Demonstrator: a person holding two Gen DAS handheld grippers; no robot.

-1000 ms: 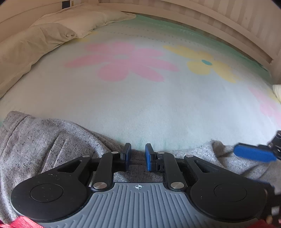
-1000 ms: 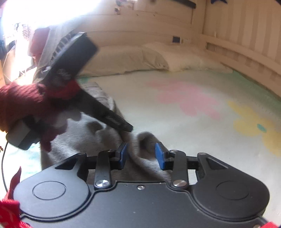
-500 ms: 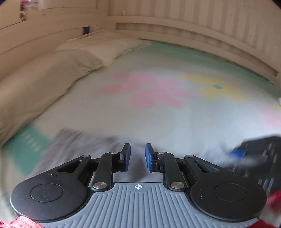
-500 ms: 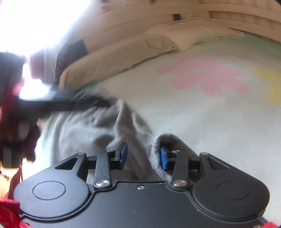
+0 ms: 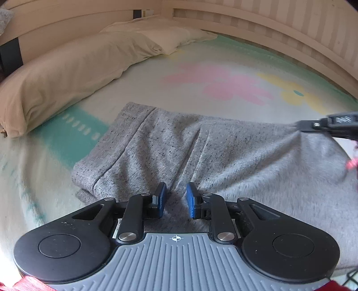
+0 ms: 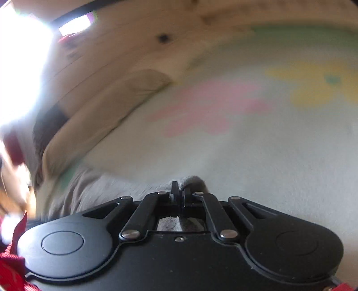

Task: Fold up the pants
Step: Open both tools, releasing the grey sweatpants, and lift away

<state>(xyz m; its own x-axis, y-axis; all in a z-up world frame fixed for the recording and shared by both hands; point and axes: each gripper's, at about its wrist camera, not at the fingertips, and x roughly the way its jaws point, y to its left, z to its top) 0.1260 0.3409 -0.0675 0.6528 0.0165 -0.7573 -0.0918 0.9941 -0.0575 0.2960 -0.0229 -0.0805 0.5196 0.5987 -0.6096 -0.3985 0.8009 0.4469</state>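
Grey speckled pants (image 5: 183,147) lie spread and creased on the floral bed sheet in the left wrist view. My left gripper (image 5: 175,197) is open just above the near part of the pants, with grey cloth between and below its blue pads. My right gripper (image 6: 180,190) is shut on an edge of the pants (image 6: 194,180), which bunches at its fingertips. In the left wrist view it (image 5: 299,125) pinches the pants' far right edge and lifts it slightly.
Two cream pillows (image 5: 73,67) lie along the far left of the bed. A wooden slatted bed frame (image 5: 268,20) runs around the back and right. The sheet (image 5: 235,85) has pink and yellow flowers beyond the pants.
My right gripper closed on the pants' edge and swung its view toward the bed. My left gripper pulled back, so more of the pants shows in front of it; it stayed open.
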